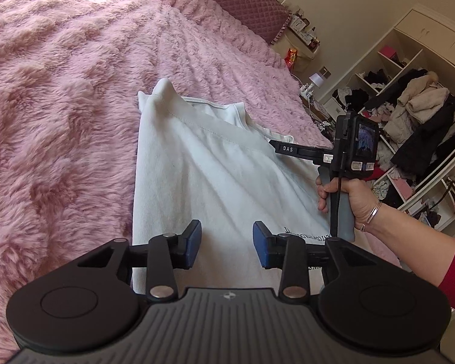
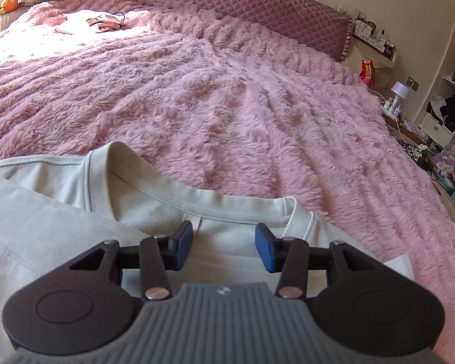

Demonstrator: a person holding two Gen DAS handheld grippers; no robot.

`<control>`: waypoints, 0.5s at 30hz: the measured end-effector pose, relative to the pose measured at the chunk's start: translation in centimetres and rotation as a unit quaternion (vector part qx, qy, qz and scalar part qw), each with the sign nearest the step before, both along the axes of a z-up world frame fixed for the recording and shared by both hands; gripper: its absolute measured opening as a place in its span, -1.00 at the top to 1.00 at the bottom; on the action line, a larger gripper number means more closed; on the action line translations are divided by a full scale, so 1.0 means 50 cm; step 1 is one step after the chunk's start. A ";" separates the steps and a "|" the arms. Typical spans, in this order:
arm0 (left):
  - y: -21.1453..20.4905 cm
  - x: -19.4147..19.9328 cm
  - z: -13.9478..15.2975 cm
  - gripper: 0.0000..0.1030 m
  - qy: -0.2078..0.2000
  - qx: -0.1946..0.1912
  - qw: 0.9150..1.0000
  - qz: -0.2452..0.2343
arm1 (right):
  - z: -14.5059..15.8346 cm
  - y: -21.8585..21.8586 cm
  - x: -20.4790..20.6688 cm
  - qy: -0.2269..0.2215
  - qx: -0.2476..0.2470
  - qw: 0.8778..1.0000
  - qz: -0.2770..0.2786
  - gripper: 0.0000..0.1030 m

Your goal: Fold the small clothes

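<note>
A white T-shirt (image 1: 215, 176) lies on the pink fluffy bedspread (image 1: 60, 106), its left side folded over the middle. My left gripper (image 1: 227, 244) is open and empty just above the shirt's lower part, near some dark printed lettering. My right gripper (image 2: 224, 247) is open and empty over the shirt's collar (image 2: 203, 194); the shirt (image 2: 60, 236) fills the lower left of that view. In the left wrist view the right gripper (image 1: 280, 148) reaches over the shirt's right edge near the neckline, held by a hand in a red sleeve.
A purple quilted headboard (image 2: 257, 3) runs along the far side of the bed. Small items (image 2: 106, 19) lie on the far sunlit part of the bedspread (image 2: 197, 97). Right of the bed stand a nightstand with a lamp (image 2: 399, 89) and open shelves full of clothes (image 1: 415, 115).
</note>
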State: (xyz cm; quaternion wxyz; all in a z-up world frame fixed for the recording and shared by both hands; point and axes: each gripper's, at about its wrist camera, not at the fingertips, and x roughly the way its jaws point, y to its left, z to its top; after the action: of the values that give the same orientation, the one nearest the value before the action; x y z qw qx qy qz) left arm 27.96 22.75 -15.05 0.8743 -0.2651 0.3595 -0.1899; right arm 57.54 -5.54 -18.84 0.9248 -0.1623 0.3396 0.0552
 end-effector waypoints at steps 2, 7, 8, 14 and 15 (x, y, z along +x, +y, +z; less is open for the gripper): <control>-0.003 -0.004 0.003 0.17 0.000 0.003 1.000 -0.001 | 0.004 -0.007 -0.039 -0.010 -0.006 1.000 0.005 0.22; -0.007 -0.020 0.013 0.17 0.011 0.001 1.000 -0.001 | 0.015 -0.024 -0.177 -0.005 -0.031 0.998 0.052 0.28; -0.009 -0.026 0.017 0.17 0.011 0.002 1.000 -0.002 | 0.017 -0.029 -0.205 0.004 -0.031 0.998 0.059 0.30; -0.028 -0.059 0.041 0.17 0.016 0.012 1.000 -0.011 | 0.028 -0.061 -0.360 0.036 -0.037 0.995 0.089 0.32; -0.032 -0.063 0.044 0.17 0.017 0.014 1.000 -0.015 | 0.031 -0.064 -0.383 0.040 -0.039 0.994 0.092 0.34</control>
State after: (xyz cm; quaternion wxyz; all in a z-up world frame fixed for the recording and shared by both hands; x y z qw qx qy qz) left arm 24.80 21.13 -12.85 0.8687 -0.2509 0.3808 -0.1933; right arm 38.40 -8.73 -17.31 0.8942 -0.2269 0.3622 0.1332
